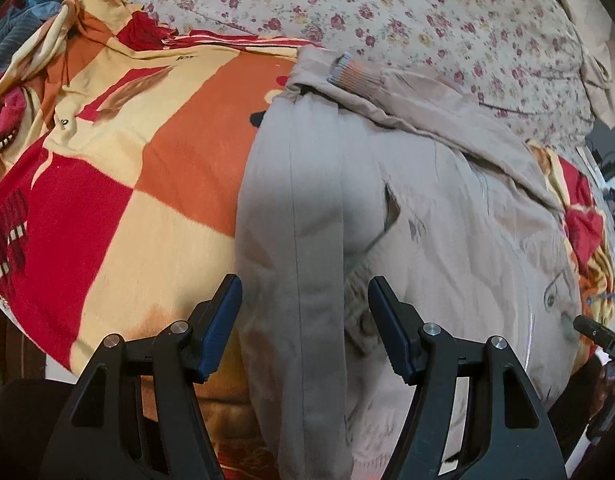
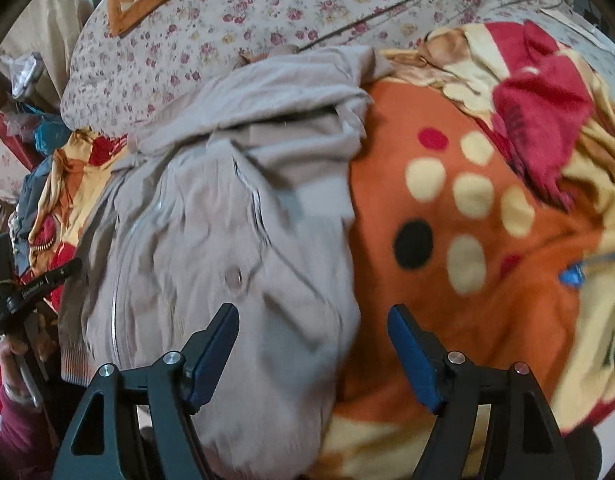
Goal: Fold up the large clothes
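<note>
Midway through folding, a beige jacket (image 1: 387, 208) lies sleeves-in on a patterned blanket (image 1: 155, 152), both grippers (image 1: 305, 320) (image 2: 313, 352) wide, empty, further folds remaining.

Jacket (image 1: 447, 208): matt beige woven cloth, ribbed knit cuff (image 1: 355, 74); blanket (image 1: 179, 152): fuzzy fleece; quilt (image 2: 267, 8): printed cotton; fingers (image 1: 221, 328): matt plastic, metal pins.

I can't read any text here: small dark lettering on the blanket (image 1: 179, 120) and a white label on the left gripper (image 2: 39, 284) are both too blurred.
</note>
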